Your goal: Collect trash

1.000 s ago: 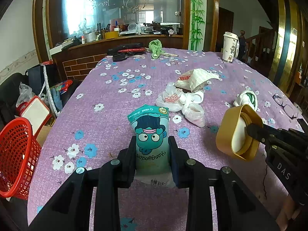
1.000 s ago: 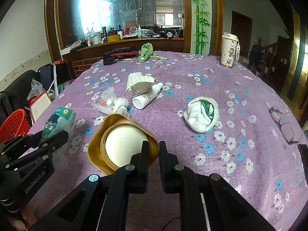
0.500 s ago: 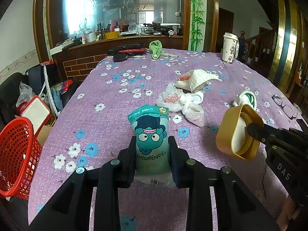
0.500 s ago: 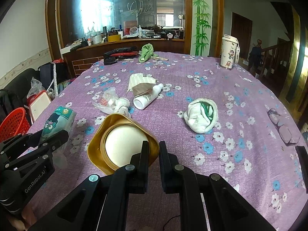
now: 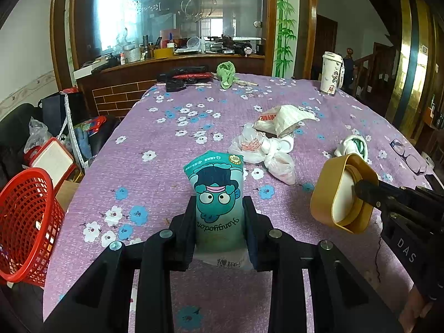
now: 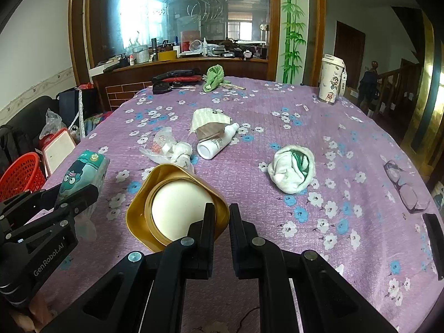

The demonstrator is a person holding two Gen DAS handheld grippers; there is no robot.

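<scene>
My left gripper (image 5: 219,222) is clamped on the teal snack bag (image 5: 217,194), and my right gripper (image 6: 222,222) pinches the gold bowl's (image 6: 172,194) rim. At 9 o'clock sits the red basket (image 5: 25,222); crumpled wrappers (image 5: 266,149) litter the table (image 5: 166,138) at 12.

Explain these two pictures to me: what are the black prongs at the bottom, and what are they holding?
No robot here: a person holds a two-fingered gripper in each hand, with a camera on each looking along its fingers. In the left camera's picture, the left gripper squeezes a teal cartoon packet. In the right camera's picture, the right gripper pinches the rim of a gold bowl. On the purple flowered tablecloth lie crumpled plastic bags, a white bottle and a white cloth bundle. A red basket stands beside the table.
</scene>
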